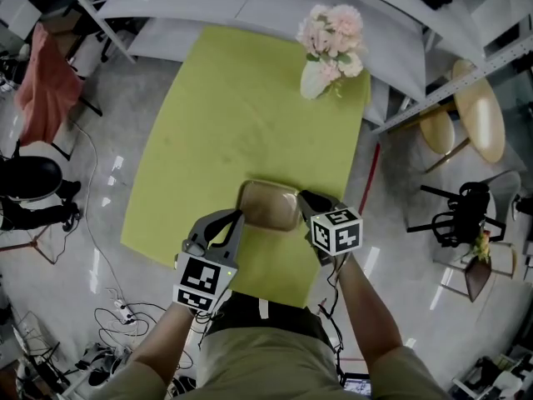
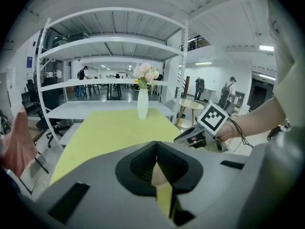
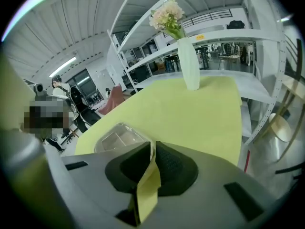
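Ribbed jaws of left gripper [image 2: 155, 162] and right gripper [image 3: 151, 157] pinch lime cloth [image 1: 241, 123] folds beside clear rounded tray [image 1: 268, 203]

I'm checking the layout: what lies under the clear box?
The clear box rests on the yellow-green cloth. Whatever supports the cloth there is covered and cannot be seen.

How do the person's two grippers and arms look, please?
Both the left gripper and the right gripper are grey, with black ribbed pads. Each carries a cube of black-and-white square markers. A dark cord rings the right wrist. The sleeves are khaki.
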`<state>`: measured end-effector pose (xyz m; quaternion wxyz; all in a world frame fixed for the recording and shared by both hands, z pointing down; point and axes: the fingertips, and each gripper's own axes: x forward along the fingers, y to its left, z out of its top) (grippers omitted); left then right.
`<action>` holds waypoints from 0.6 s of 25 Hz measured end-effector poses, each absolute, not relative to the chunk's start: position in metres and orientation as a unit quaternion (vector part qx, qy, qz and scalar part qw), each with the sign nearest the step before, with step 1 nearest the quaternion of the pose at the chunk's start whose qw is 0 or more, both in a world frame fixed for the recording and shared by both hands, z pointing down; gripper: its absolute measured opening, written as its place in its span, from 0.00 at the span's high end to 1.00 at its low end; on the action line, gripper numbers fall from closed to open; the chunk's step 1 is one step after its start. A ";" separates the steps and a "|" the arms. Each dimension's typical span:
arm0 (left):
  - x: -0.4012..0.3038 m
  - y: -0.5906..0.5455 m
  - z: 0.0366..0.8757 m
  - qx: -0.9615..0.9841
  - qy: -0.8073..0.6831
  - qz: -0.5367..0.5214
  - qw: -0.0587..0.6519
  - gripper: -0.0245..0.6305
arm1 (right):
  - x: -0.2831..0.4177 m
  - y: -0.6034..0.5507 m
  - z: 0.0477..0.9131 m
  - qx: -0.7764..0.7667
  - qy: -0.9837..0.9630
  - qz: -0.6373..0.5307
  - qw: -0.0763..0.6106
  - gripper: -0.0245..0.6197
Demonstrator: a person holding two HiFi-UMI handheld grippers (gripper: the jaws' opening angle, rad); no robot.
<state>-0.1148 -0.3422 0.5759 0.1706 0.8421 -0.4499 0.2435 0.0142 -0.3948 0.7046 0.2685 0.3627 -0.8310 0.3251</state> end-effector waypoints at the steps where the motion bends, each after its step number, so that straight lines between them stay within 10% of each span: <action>1: -0.117 -0.341 0.577 0.841 -0.450 0.246 0.170 0.95 | 0.014 -0.394 0.704 0.363 -0.831 0.326 0.267 0.90; 15: -0.133 -0.343 0.524 0.843 -0.474 0.223 0.119 0.95 | 0.017 -0.409 0.609 0.412 -0.847 0.270 0.199 0.93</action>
